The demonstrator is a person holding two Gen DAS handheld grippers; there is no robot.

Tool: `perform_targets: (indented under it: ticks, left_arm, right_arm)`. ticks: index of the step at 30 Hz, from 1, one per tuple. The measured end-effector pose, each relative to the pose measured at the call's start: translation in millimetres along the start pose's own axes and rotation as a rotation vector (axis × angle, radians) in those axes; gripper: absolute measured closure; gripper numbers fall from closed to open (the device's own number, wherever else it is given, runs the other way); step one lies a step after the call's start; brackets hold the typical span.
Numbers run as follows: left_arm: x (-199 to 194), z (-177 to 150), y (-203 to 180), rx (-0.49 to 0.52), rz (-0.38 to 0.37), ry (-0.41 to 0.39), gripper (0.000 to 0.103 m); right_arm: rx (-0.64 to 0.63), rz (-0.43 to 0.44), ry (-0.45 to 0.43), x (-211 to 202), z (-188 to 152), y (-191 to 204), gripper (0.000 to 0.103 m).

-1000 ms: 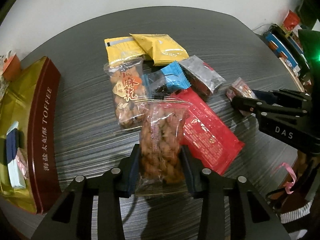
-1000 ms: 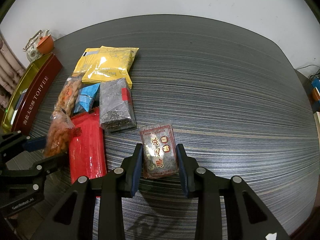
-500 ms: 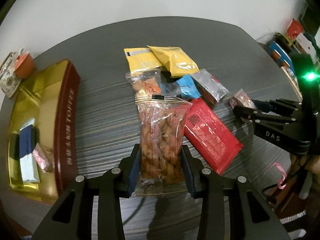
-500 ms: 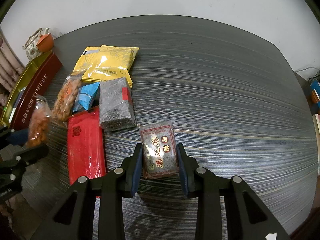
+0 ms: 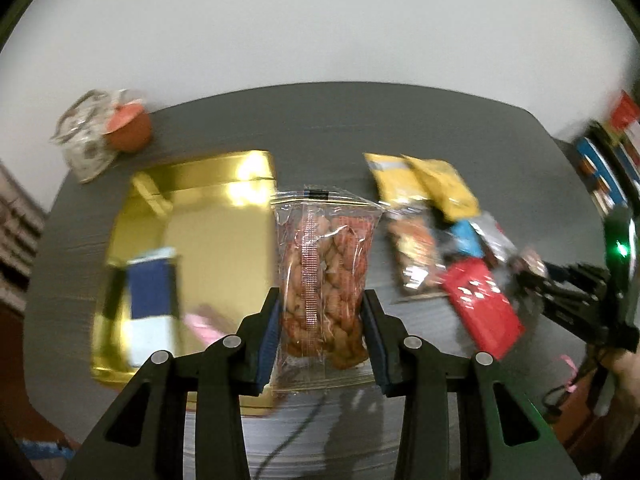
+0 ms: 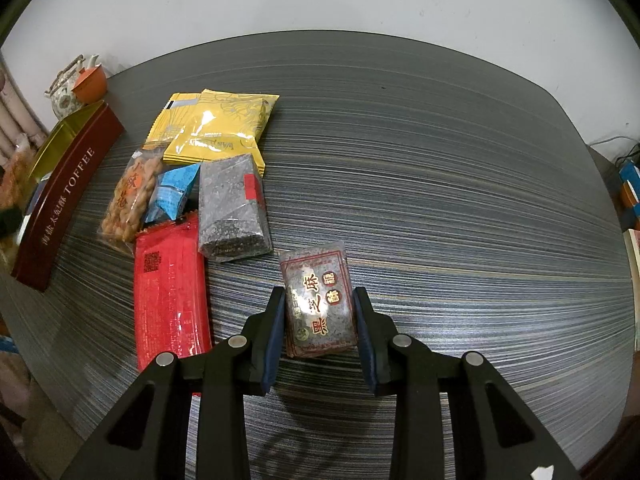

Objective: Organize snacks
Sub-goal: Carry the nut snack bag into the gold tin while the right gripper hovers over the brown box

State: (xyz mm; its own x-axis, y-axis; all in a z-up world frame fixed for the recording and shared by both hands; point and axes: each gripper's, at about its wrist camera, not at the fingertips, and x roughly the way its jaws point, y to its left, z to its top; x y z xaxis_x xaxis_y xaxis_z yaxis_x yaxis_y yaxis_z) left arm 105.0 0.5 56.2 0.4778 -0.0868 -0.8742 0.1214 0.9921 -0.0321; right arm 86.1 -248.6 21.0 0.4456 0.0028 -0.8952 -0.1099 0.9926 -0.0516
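Note:
My left gripper (image 5: pixel 322 312) is shut on a clear packet of fried dough twists (image 5: pixel 324 276), held upright in the air beside the right edge of the open gold tin (image 5: pixel 216 216). The left wrist view is blurred by motion. My right gripper (image 6: pixel 319 320) is shut on a dark sesame-bar packet (image 6: pixel 318 304) that rests on the grey striped table (image 6: pixel 440 200). The loose snacks lie left of it: yellow packets (image 6: pixel 216 128), another twist packet (image 6: pixel 132 196), a blue one (image 6: pixel 174 196), a grey-black one (image 6: pixel 232 208) and a red one (image 6: pixel 170 288).
The tin, dark red outside with "TOFFEE" on its wall (image 6: pixel 64 204), holds a blue-and-white packet (image 5: pixel 152 300) and a pink one (image 5: pixel 204 322). A teapot (image 6: pixel 66 92) and an orange cup (image 6: pixel 90 82) stand behind it. Boxes crowd the far right edge (image 6: pixel 630 192).
My left gripper has lifted the twist packet off the pile and swung it left, up beside the gold tin. The right gripper and its sesame packet have stayed still.

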Motion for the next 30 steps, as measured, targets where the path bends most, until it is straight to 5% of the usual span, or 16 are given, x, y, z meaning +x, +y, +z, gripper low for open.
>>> perform_targets:
  ticks: [14, 30]
  left_arm:
    - [25, -8, 118, -0.165, 0.151, 0.075, 0.063]
    - [49, -22, 131, -0.146, 0.175, 0.137, 0.063]
  right_arm:
    - [-0.009, -0.012, -0.003, 1, 0, 1, 0.073]
    - [-0.020, -0.021, -0.006, 2, 0, 3, 0.073]
